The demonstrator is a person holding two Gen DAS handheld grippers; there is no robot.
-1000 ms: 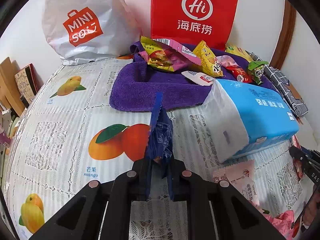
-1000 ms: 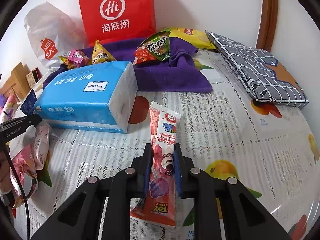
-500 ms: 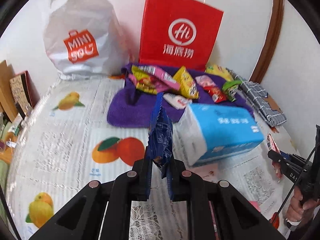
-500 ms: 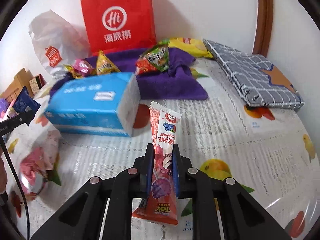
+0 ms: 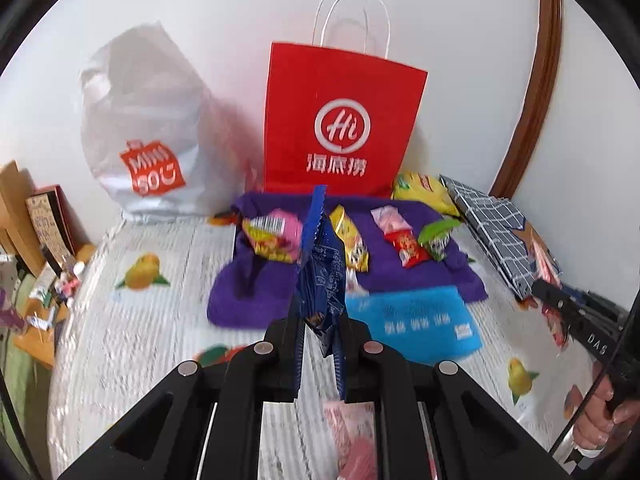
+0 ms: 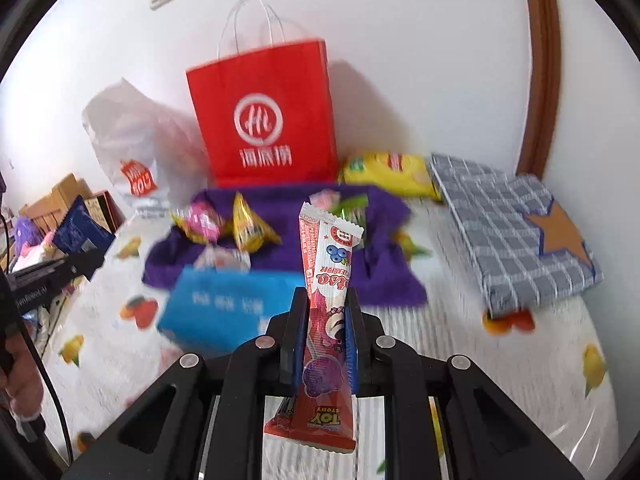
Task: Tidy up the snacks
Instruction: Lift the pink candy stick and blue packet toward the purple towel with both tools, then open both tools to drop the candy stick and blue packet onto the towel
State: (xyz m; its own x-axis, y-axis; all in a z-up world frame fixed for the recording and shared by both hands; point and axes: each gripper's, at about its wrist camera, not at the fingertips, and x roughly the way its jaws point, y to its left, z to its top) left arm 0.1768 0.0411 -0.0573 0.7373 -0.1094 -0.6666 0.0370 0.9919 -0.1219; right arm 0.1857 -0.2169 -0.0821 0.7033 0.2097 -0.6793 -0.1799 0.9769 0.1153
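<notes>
Blue packet [image 5: 322, 276] and pink stick [image 6: 326, 320] each stand pinched between tongs.

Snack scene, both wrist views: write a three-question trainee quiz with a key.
1. True or false: the right gripper is shut on the pink Toy Story snack stick.
2. The left gripper holds: A) the yellow chip bag; B) the dark blue snack packet; C) the blue tissue pack.
3. Fill in: the loose snacks lie on a ____ towel before the red paper bag.

Key: 1 true; 2 B; 3 purple.
</notes>
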